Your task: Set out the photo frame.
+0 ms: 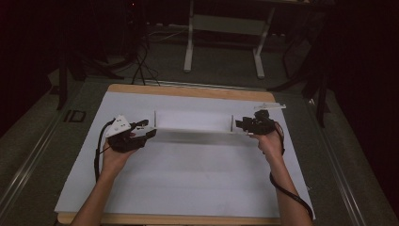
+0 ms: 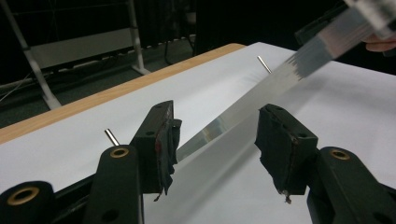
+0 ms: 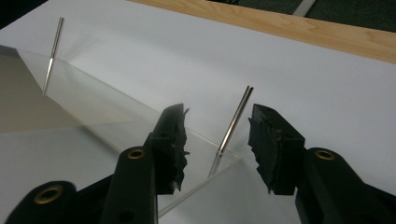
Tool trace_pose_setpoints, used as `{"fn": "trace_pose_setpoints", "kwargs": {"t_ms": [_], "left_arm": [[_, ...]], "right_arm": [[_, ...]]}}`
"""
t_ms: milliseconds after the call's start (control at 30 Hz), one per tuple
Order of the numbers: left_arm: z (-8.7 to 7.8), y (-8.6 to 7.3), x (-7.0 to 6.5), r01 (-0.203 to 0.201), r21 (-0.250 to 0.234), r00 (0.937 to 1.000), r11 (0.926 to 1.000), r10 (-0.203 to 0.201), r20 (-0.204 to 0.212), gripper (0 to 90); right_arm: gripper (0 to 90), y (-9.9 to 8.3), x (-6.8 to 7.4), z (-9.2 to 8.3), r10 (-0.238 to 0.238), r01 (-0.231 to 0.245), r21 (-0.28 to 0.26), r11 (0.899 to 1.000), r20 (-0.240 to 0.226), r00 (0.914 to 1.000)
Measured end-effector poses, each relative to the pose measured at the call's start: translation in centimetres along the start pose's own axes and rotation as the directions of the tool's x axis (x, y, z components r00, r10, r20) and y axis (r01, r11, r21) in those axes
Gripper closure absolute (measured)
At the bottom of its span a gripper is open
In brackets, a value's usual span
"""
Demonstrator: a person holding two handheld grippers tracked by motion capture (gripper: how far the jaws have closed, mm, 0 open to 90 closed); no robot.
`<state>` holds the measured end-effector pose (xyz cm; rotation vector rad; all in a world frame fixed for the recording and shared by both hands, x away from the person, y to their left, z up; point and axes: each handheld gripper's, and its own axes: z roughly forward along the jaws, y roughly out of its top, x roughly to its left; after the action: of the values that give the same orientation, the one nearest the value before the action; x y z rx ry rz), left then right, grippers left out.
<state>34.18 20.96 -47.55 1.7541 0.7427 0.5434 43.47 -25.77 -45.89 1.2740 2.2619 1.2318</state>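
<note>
We hold a gripper in each hand at the two ends of a clear plate (image 1: pixel 193 123) that rests on the white sheet (image 1: pixel 188 179) covering the wooden table (image 1: pixel 188 91), with two thin metal pins standing up through it. Taking the plate as our landmark, the left gripper (image 1: pixel 147 130) sits at its left end, beside the left pin (image 1: pixel 155 118), and the right gripper (image 1: pixel 241 124) sits at its right end, beside the right pin (image 1: pixel 232 123). In the left gripper view the plate's edge (image 2: pixel 243 105) runs away between the jaws, which stand spread apart – the pad (image 2: pixel 164 140) on one side seems to be touching the edge, though we cannot tell for sure, while the other pad (image 2: pixel 280 144) is clear of it, so this gripper is released and grasps nothing. The near pin (image 2: pixel 112 136) stands just outside that jaw, the far pin (image 2: pixel 264 64) at the plate's other end. In the right gripper view the jaws are likewise apart, with a pin (image 3: pixel 232 130) and the corner of the plate (image 3: pixel 140 116) between them – neither pad presses on pin or plate. The other pin (image 3: pixel 53 51) rises at the plate's far end, where the plate looks slightly raised off the sheet.
</note>
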Motion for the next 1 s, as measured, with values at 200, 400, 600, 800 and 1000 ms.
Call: {"fn": "trace_pose_setpoints", "kwargs": {"t_ms": [200,400,600,800,1000], "left_arm": [[0.1,0.2,0.2,0.010,-0.002,0.9999,0.9999,-0.010,0.000,47.6],[0.3,0.4,0.4,0.026,-0.010,0.9997,0.9996,-0.026,-0.004,47.7],[0.5,0.6,0.7,0.041,-0.018,0.9991,0.9990,-0.041,-0.008,47.7],[0.7,0.9,0.9,0.056,-0.020,0.9984,0.9982,-0.056,-0.011,47.7],[0.9,1.1,1.2,0.068,-0.024,0.9976,0.9974,-0.068,-0.012,48.0]], "right_arm": [[53.8,0.0,-0.2,-0.6,0.010,-0.010,-0.019,1.000,-0.003,1.0000],[53.4,-0.4,-0.4,-1.4,0.002,-0.002,-0.022,1.000,0.004,1.0000],[53.4,-0.6,-0.6,-2.0,-0.001,0.001,-0.029,1.000,0.012,0.9999],[53.4,-0.8,-0.6,-2.6,-0.009,0.010,-0.038,0.999,0.021,0.9997],[53.4,-1.0,-0.4,-2.9,-0.016,0.016,-0.042,0.999,0.020,0.9997]]}}
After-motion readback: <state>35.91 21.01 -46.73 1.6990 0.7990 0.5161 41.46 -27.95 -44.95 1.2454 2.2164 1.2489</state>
